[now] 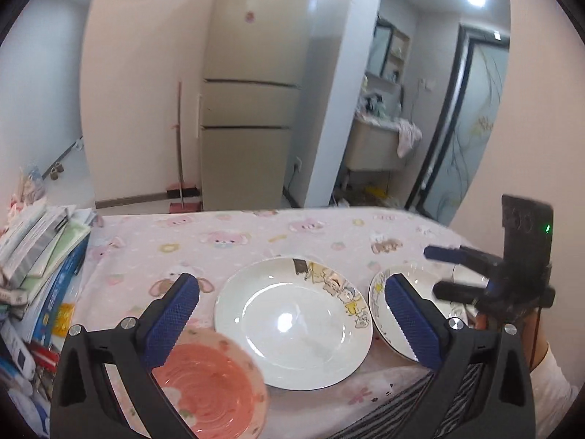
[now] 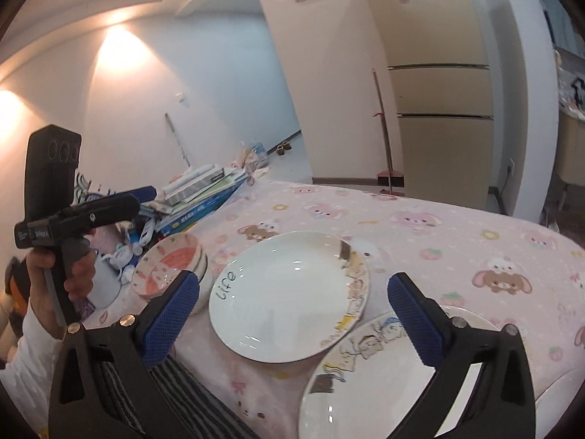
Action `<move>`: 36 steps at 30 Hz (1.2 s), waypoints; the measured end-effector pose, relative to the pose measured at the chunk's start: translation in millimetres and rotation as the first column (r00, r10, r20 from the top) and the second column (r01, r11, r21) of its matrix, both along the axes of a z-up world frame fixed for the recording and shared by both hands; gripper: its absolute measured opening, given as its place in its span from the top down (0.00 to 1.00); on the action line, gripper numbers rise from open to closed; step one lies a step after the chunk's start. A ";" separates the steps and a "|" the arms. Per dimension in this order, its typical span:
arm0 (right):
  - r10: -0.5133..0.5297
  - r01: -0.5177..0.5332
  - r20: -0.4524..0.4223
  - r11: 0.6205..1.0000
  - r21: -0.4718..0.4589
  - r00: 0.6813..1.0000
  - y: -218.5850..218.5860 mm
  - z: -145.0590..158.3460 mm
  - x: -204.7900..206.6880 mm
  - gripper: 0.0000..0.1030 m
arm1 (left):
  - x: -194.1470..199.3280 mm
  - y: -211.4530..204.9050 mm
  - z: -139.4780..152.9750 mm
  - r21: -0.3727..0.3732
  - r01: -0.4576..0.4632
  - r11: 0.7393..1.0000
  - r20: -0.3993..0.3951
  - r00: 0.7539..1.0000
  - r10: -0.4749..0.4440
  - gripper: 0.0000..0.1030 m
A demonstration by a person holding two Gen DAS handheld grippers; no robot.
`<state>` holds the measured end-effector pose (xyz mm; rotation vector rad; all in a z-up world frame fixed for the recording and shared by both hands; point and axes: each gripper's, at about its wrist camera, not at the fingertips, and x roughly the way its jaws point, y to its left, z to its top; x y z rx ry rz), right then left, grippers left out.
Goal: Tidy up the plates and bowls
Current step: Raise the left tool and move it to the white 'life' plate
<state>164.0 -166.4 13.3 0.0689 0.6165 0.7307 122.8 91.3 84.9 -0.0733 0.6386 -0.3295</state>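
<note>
Both claws spread wide, holding nothing, above the dishes on the pink-clothed worktop (image 1: 310, 230).

Left wrist view: the left claw (image 1: 292, 311) hangs over the middle plate (image 1: 292, 325), with the empty pink bowl (image 1: 215, 384) at its left finger. Right wrist view: the right claw (image 2: 292, 314) is nearest the cartoon plate (image 2: 380, 384), whose rim tucks under the middle one; the bowls sit stacked far left.

Counts on the pink tablecloth (image 1: 256, 234)

Two white cartoon plates: middle plate (image 1: 292, 323), right plate (image 2: 384, 384). One pink bowl (image 1: 215, 391) in the left view; the right view shows it topping a stack, number unclear. Two grippers: left gripper (image 1: 292, 314), right gripper (image 2: 294, 314)
</note>
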 end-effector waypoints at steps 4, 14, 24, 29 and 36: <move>-0.023 0.029 -0.046 0.990 0.137 0.999 -23.6 -14.8 5.8 0.00 | -0.5 -16.9 -8.8 -0.002 0.014 1.000 -0.016 1.000 -0.014 0.00; 0.046 -0.041 -0.065 0.997 0.072 0.997 -32.7 -16.1 4.3 0.00 | -5.1 -22.6 -15.3 -0.121 0.120 0.985 -0.022 0.992 -0.123 0.00; 0.063 -0.060 -0.067 0.997 0.038 0.996 -37.4 -30.8 3.5 0.00 | 20.2 -9.3 -3.4 0.046 0.099 0.994 -0.158 0.983 -0.091 0.00; 0.055 -0.041 -0.143 0.994 0.104 0.988 -51.3 -41.8 13.7 0.00 | 49.5 1.8 -5.3 0.026 0.087 0.996 -0.289 0.954 -0.076 0.00; 0.024 -0.017 -0.221 0.999 0.031 0.975 -45.5 -35.3 41.7 0.00 | 87.8 7.2 -15.0 0.037 0.126 0.991 -0.378 0.920 -0.103 0.00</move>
